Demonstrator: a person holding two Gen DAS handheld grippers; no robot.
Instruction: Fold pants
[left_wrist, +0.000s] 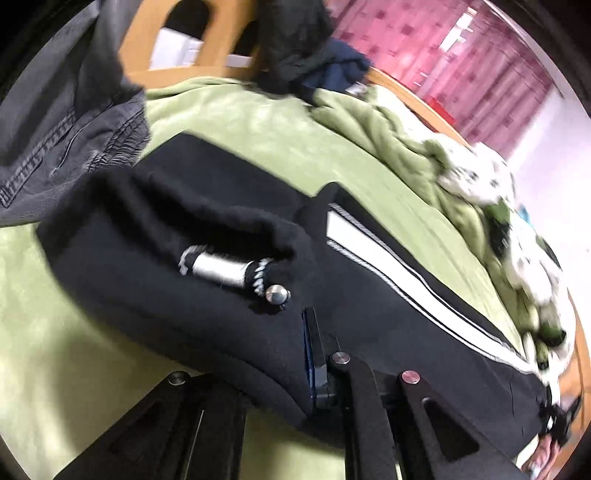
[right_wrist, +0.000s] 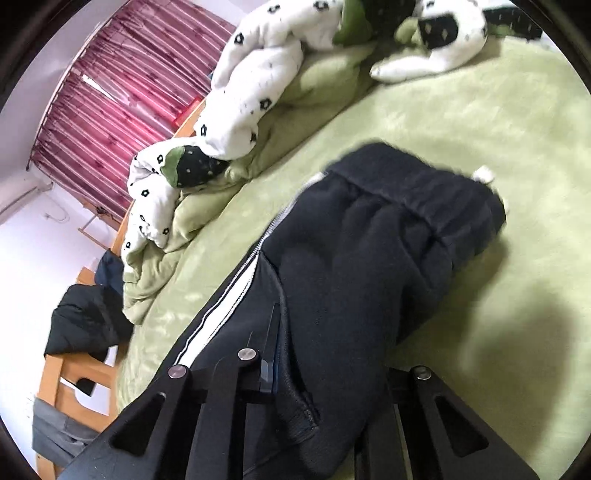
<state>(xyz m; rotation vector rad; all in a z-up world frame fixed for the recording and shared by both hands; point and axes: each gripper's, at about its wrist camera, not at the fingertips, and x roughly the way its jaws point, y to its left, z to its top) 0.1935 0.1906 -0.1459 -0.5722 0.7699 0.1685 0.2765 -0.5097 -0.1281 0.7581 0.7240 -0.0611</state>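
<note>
Left hand-held gripper (left_wrist: 314, 354): clamped on black pants (left_wrist: 184, 288) fabric.
Right hand-held gripper (right_wrist: 291, 354): clamped on pants near white side stripe (right_wrist: 221, 306).
Surface: green bed (right_wrist: 461, 110).
Writing: none readable.

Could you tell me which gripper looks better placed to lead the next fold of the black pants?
Probably right: the right gripper grips the black pants, most fabric ahead; the left gripper pinches near the drawstring.

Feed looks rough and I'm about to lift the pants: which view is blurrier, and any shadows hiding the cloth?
Left wrist view: motion blur smears the bunched quilt and the black pants; the fisheye bends the bed edge. Right wrist view: sharper near the gripper, blurred at the waistband; a dark shadow lies on the green blanket beside the pants.
</note>
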